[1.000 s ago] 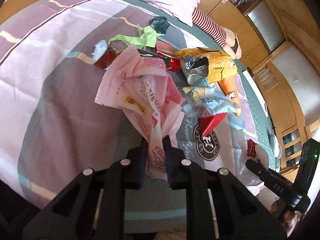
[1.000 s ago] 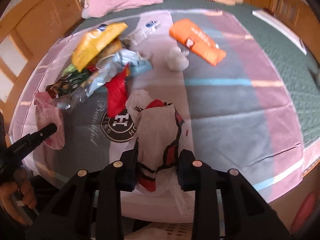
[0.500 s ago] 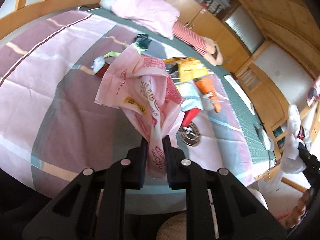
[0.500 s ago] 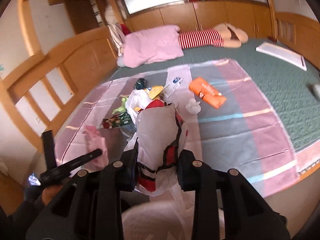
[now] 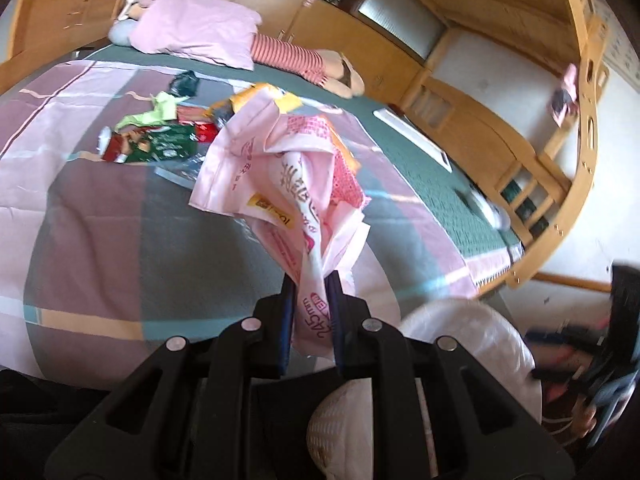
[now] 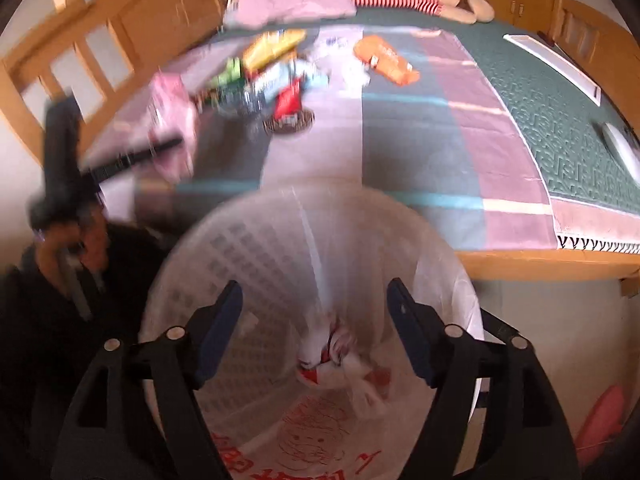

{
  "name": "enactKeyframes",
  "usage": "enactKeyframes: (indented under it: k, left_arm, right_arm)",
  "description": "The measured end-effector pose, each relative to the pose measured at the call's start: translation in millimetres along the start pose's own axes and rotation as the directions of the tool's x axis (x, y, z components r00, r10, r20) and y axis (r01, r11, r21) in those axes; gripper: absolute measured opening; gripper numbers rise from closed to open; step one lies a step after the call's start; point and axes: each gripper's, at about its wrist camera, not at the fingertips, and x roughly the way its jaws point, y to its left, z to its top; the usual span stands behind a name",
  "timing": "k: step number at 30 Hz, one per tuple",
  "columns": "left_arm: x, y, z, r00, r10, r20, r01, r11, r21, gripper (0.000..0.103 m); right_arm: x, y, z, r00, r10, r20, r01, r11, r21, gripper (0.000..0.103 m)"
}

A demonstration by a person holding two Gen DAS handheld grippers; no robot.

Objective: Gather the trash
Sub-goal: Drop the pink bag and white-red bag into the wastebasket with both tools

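Left gripper (image 5: 311,312) fingers pinched tight on a crumpled pink printed plastic wrapper (image 5: 288,176), held up above the striped pink-and-grey bedspread (image 5: 92,208). Right gripper (image 6: 314,334) fingers spread wide, gripping nothing, over a white lattice plastic waste basket lined with a translucent bag (image 6: 256,248) beside the bed. White-and-red crumpled bag (image 6: 336,356) lies inside the basket. Remaining mixed snack wrappers (image 6: 264,76) sit piled on the bedspread, near the pink pillow (image 5: 196,24).

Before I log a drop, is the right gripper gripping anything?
No, the right gripper is open above the white plastic basket.
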Motion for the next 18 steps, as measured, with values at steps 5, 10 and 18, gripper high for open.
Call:
enactKeyframes:
  k: [5, 10, 18]
  left_arm:
    - [-16, -59, -10, 0.988, -0.156, -0.01, 0.156, 0.982, 0.109, 0.017]
    - [-2, -138, -44, 0.923, -0.295, -0.247, 0.367, 0.867, 0.338, 0.035]
    - [5, -109, -18, 0.988, -0.117, -0.099, 0.142, 0.942, 0.303, 0.088]
  right_arm:
    - [-46, -26, 19, 0.969, -0.031, 0.245, -0.001, 0.992, 0.13, 0.085]
    - [-68, -57, 20, 0.938, -0.035, 0.344, -0.056, 0.966, 0.252, 0.09]
    - [-62, -66, 24, 0.945, -0.06, 0.321, -0.039, 0.955, 0.294, 0.092]
